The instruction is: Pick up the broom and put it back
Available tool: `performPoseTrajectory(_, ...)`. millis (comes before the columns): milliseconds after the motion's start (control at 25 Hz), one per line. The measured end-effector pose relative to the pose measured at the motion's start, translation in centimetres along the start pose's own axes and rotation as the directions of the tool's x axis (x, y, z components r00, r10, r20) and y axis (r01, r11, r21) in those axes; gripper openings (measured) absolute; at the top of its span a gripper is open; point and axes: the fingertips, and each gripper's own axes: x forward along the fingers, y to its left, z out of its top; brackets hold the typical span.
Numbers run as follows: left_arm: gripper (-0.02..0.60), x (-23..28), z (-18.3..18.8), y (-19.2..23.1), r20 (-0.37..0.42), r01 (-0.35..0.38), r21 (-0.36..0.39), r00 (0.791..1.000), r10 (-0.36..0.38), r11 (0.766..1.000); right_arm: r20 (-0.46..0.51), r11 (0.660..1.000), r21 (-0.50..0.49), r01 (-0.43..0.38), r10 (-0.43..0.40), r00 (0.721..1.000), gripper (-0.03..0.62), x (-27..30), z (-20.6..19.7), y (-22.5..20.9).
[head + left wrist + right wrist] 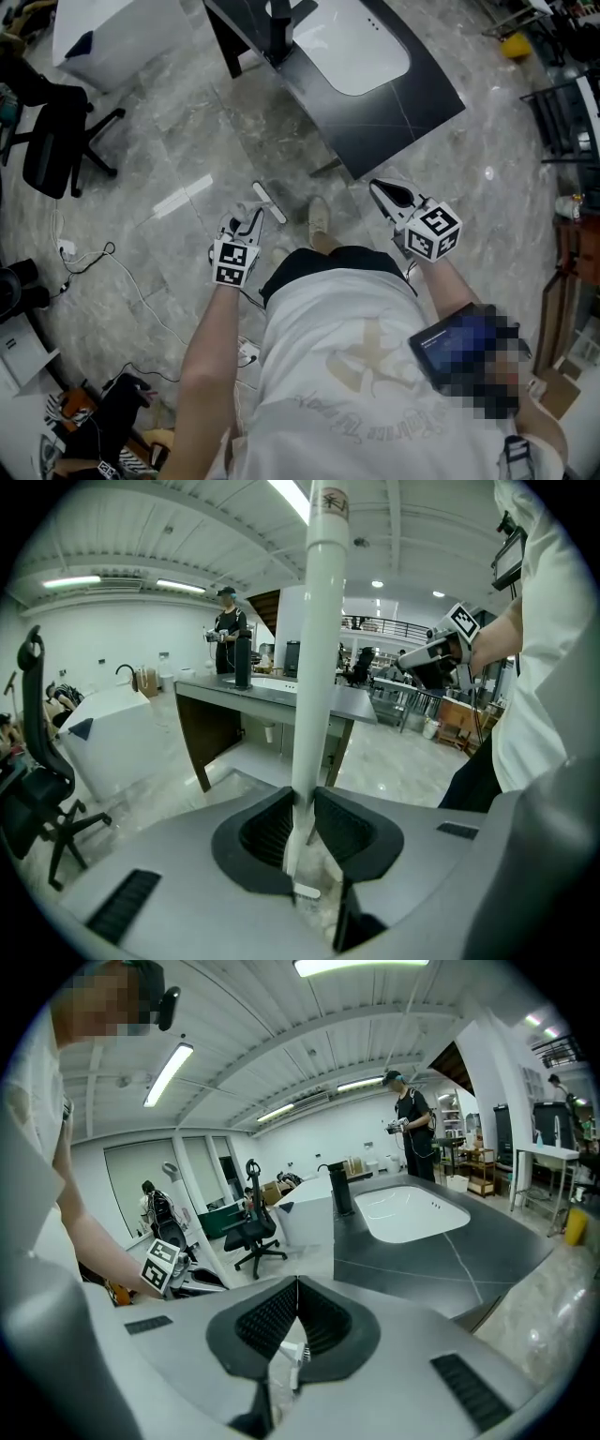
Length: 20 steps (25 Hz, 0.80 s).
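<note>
- The left gripper (pixel 305 797) is clamped on the white broom handle (pixel 317 649). The handle stands close to upright between the pads and rises well above them.
- By my reading the broom is picked up but not yet put back. Where it belongs is not clear in any view.
- The broom head shows in no view (it is presumably below the grip, hidden by the gripper body). I cannot tell whether it touches the floor.
- The right gripper (pixel 297 1283) has its jaws pressed together with nothing between them. It hangs apart from the handle, nearer the black table (pixel 394 108).
- Risk: a smooth round handle held in a single grip could slide down or pivot between the pads. The long upper part would give any tilt plenty of leverage.
- Risk: a swing of the handle could knock the edge of the black table, which is close in front of the person.
- Risk: loose cables (pixel 122 277) lie on the floor to the left, and a dragging broom head could snag them.
- A second grip from the free gripper would probably steady the broom.
</note>
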Motion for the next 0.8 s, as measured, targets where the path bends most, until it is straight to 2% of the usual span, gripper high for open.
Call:
performPoseTrajectory(320, 0.081, 3.2, -2.5, 0.5, -0.088, 0.033, 0.073, 0.996, -0.027, 0.997, -0.008, 0.999, -0.011, 0.036, -0.037, 0.999, 0.017, -0.6, 0.2, -0.9)
performPoseTrajectory(600, 0.081, 4.9, -2.1, 0.5, -0.118, 0.063, 0.123, 0.992, -0.048, 0.990, -0.001, 0.998, 0.005, 0.068, -0.068, 0.998, 0.017, -1.4, 0.1, -1.8)
performPoseTrajectory(800, 0.081, 5.8, -2.6, 1.0, -0.154, 0.082, 0.126, 0.986, -0.062, 0.989, -0.008, 0.996, 0.024, 0.091, -0.091, 0.996, 0.017, -1.7, 0.1, -2.0)
